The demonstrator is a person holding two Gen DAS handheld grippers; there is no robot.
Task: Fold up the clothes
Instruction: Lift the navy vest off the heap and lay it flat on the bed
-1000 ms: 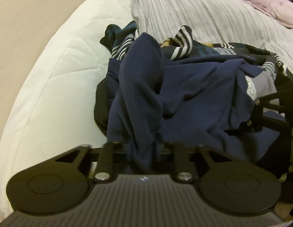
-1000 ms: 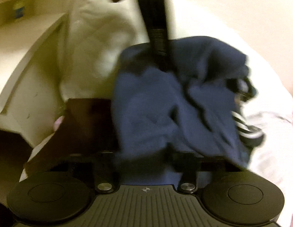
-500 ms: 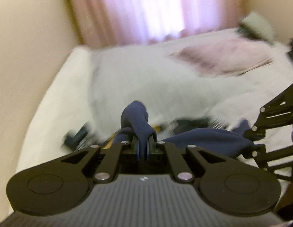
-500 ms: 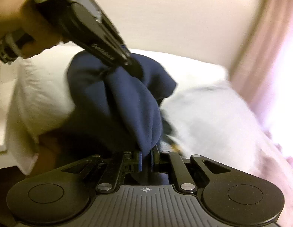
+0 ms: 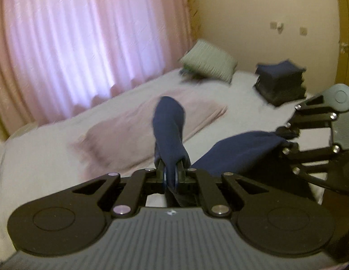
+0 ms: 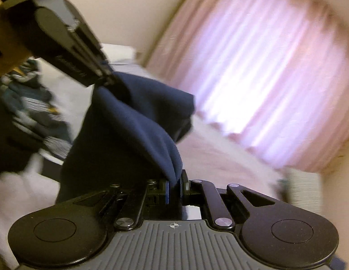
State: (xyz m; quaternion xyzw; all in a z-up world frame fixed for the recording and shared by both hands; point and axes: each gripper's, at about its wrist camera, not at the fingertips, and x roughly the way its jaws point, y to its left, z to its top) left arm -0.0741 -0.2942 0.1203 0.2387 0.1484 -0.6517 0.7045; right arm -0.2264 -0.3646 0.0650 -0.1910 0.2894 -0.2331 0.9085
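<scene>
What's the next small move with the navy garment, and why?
Probably draw the two grippers apart to pull the navy garment taut. The left gripper and right gripper are each shut on a bunched edge, and the cloth sags in folds between them, lifted above the bed. Spread flat, it could then be laid down for folding.

Soft matt navy cloth garment [image 5: 168, 130], matt black plastic left gripper [image 5: 171, 175] with shiny metal rivets [image 5: 220, 208].
</scene>
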